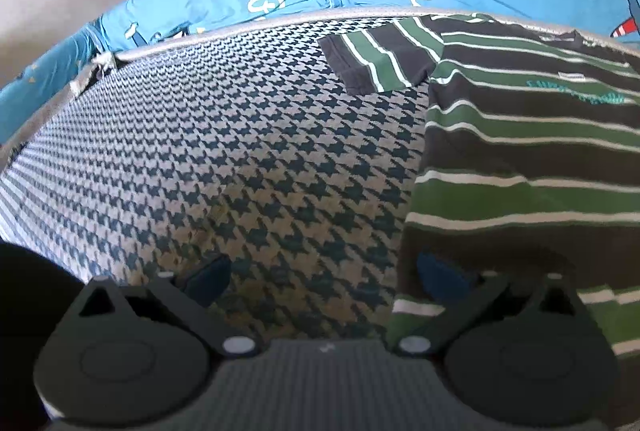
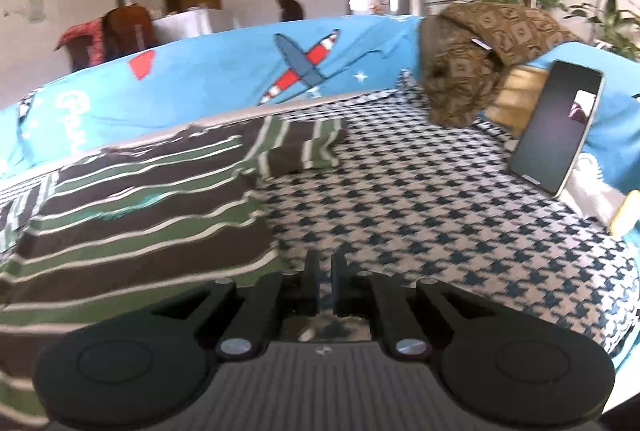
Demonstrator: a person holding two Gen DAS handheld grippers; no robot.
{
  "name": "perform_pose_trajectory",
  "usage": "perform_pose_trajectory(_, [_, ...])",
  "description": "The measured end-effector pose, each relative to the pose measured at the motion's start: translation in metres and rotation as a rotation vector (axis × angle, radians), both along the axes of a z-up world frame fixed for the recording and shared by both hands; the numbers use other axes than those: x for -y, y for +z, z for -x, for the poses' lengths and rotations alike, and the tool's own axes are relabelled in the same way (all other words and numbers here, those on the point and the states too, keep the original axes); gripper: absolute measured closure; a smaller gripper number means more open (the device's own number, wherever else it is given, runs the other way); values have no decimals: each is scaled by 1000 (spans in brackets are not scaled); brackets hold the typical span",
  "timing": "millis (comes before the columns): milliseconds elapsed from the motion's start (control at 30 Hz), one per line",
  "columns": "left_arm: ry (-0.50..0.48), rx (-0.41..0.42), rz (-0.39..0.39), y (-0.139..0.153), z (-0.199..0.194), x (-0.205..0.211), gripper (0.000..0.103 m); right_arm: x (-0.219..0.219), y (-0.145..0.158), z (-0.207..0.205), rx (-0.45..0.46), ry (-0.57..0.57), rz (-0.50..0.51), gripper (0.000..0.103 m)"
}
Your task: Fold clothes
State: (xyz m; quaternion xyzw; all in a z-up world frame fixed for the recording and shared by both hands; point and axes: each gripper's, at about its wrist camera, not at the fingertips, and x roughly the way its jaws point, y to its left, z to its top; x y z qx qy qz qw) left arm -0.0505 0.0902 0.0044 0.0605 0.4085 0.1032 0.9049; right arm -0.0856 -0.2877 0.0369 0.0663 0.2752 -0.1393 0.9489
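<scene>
On the houndstooth sofa seat (image 1: 224, 159), seen from the left wrist, my left gripper (image 1: 324, 279) has its jaws wide apart at the hem of the striped shirt (image 1: 532, 135), which lies flat. From the right wrist, my right gripper (image 2: 325, 283) is nearly closed, apparently on nothing. I would pinch both hem corners first, then fold evenly.
</scene>
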Motion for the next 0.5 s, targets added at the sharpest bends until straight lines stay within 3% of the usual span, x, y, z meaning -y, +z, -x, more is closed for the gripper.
perform_pose_trajectory(167, [16, -13, 6, 0, 1, -7, 0, -14, -1, 18, -28, 115, -43, 84])
perform_pose_trajectory(400, [95, -11, -6, 3, 1, -16, 0, -49, -6, 49, -74, 344, -94, 84])
perform_pose_trajectory(500, [58, 15, 83, 11, 6, -20, 0, -64, -6, 60, -83, 446, -113, 84])
